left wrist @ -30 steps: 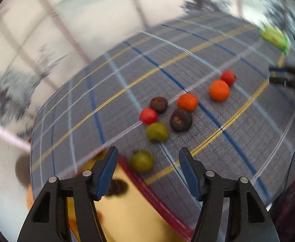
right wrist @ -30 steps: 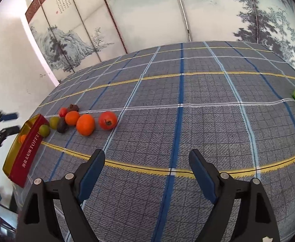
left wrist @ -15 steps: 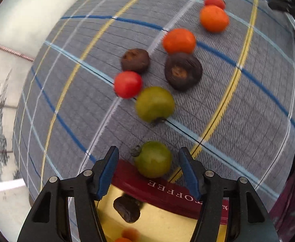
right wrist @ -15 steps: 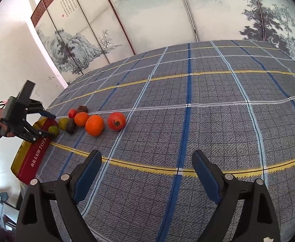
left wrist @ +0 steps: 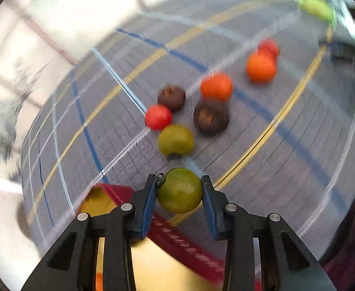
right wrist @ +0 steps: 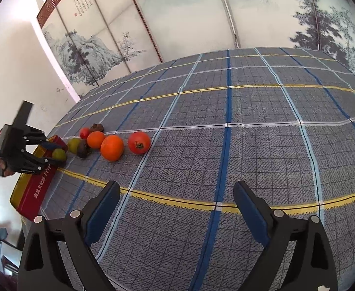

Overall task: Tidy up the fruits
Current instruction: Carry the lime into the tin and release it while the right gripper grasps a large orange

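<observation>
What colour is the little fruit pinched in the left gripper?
Green, a green fruit with a small dark stem; clearest in the left wrist view.

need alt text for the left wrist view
The left hand-held gripper is shut on a green tomato at the rim of a red tin. Beyond, on a grey plaid cloth, lie another green fruit, red and orange ones, and two dark ones.

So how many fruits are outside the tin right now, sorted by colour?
Green: 2, one clamped in the left hand-held gripper, one on the cloth
Red: 2
Orange: 2
Dark brown: 2
Total: 8
</observation>
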Demonstrator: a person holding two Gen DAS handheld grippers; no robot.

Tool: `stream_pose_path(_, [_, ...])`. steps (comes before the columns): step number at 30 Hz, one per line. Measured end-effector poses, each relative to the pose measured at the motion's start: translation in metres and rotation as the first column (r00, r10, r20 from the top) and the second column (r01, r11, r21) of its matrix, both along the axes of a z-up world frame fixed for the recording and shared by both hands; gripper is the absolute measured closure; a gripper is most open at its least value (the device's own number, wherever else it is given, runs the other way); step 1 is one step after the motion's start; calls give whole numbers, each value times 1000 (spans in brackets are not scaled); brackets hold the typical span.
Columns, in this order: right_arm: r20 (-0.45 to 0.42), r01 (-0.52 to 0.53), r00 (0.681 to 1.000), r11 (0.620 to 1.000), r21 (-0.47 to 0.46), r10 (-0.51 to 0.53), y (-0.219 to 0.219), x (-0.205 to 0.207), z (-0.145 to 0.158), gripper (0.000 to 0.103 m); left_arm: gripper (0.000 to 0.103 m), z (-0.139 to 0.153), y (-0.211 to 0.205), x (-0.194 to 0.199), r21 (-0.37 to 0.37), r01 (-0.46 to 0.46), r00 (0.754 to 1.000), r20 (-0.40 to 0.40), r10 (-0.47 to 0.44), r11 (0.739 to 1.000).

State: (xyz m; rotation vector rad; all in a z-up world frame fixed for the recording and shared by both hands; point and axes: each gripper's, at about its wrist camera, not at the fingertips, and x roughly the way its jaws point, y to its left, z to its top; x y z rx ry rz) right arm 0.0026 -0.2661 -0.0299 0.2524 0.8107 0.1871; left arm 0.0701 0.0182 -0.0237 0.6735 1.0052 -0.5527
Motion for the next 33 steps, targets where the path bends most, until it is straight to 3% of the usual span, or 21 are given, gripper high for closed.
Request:
stream_pose_path(3, [12, -41, 999, 999, 22, 41, 6, -1, 4, 10, 66, 19, 0, -22, -144, -134, 991, 0, 135, 980])
stream_pose_path(6, [27, -97, 995, 993, 61, 96, 21, 1, 10, 10, 66, 34, 0, -37, -256, -224, 974, -33, 223, 940])
stream_pose_path(10, [58, -217, 975, 976, 16, 216, 60, 4, 20, 10, 66, 53, -3, -64, -363, -272, 959, -28, 281, 891])
stream_pose_path(13, [75, -285, 956, 959, -4, 284, 82, 9, 25, 16, 66, 56, 2, -75, -379, -298, 949, -20, 315, 876])
stream_pose_path(17, [72, -381, 920, 922, -76, 386, 107, 29, 29, 39, 66, 57, 14, -88, -392, -335, 938, -47, 344, 857])
stream_pose_path(21, [17, -430, 898, 885, -176, 440, 119, 57, 23, 41, 66, 60, 26, -97, -384, -350, 929, -25, 370, 854])
stream_pose_path(24, [-40, -465, 882, 851, -245, 470, 124, 77, 15, 41, 66, 63, 40, -101, -396, -377, 916, -27, 400, 837])
stream_pose_path(28, [-123, -505, 861, 804, -315, 493, 131, 97, -1, 41, 66, 65, 60, -107, -399, -421, 894, -27, 448, 815])
stream_pose_path(30, [-153, -519, 853, 787, -334, 498, 134, 103, -9, 50, 66, 64, 72, -110, -394, -449, 876, -16, 483, 802])
stream_pose_path(31, [-164, -524, 851, 785, -332, 499, 135, 105, -10, 62, 66, 64, 80, -112, -391, -469, 863, -11, 505, 792])
stream_pose_path(33, [-171, -514, 857, 788, -339, 485, 137, 105, -9, 66, 66, 61, 98, -113, -389, -512, 836, -19, 549, 766])
